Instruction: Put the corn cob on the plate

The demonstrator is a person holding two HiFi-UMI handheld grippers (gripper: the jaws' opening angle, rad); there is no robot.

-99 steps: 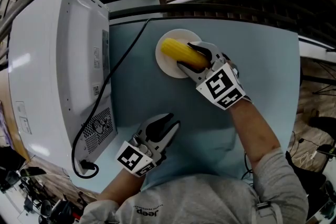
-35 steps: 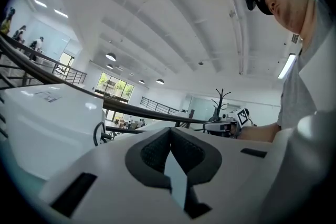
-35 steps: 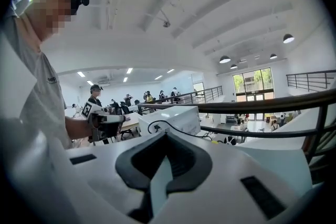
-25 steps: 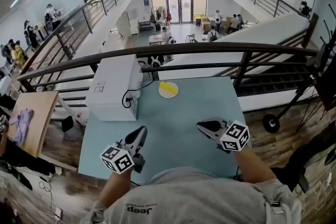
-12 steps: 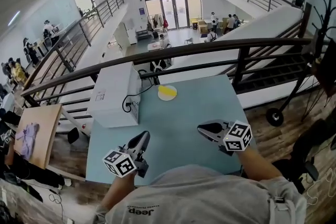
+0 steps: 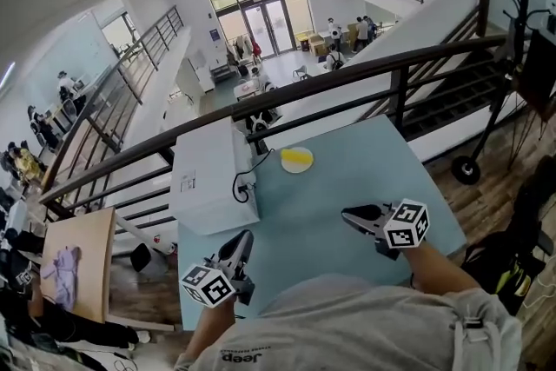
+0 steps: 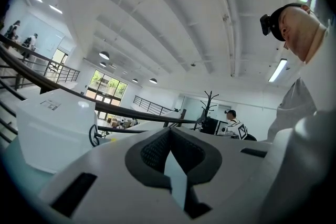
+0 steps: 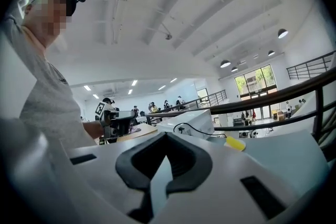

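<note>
The corn cob (image 6: 298, 156) lies on its side on the white plate (image 6: 294, 170), at the far end of the pale blue table (image 6: 365, 174), just beside the back corner of the white appliance (image 6: 208, 178); its long axis runs level, roughly across the table from the appliance side toward the open side, with a slight slant; in the right gripper view it shows as a short yellow bar sloping down to the right; which end is the tip I cannot tell at this size. It is bright yellow, stubby and rounded, and covers much of the small round plate; the kernels are too small to make out. A black cord (image 6: 252, 162) loops from the appliance near the plate.

My left gripper (image 6: 244, 239) is over the near edge of the table, pointing level, its jaws pressed together with nothing between them; my right gripper (image 6: 347, 214) is near the table's right side, also closed and empty, tips aimed toward the left; both are well apart from the cob. A dark railing (image 6: 347, 78) runs behind the table.
</note>
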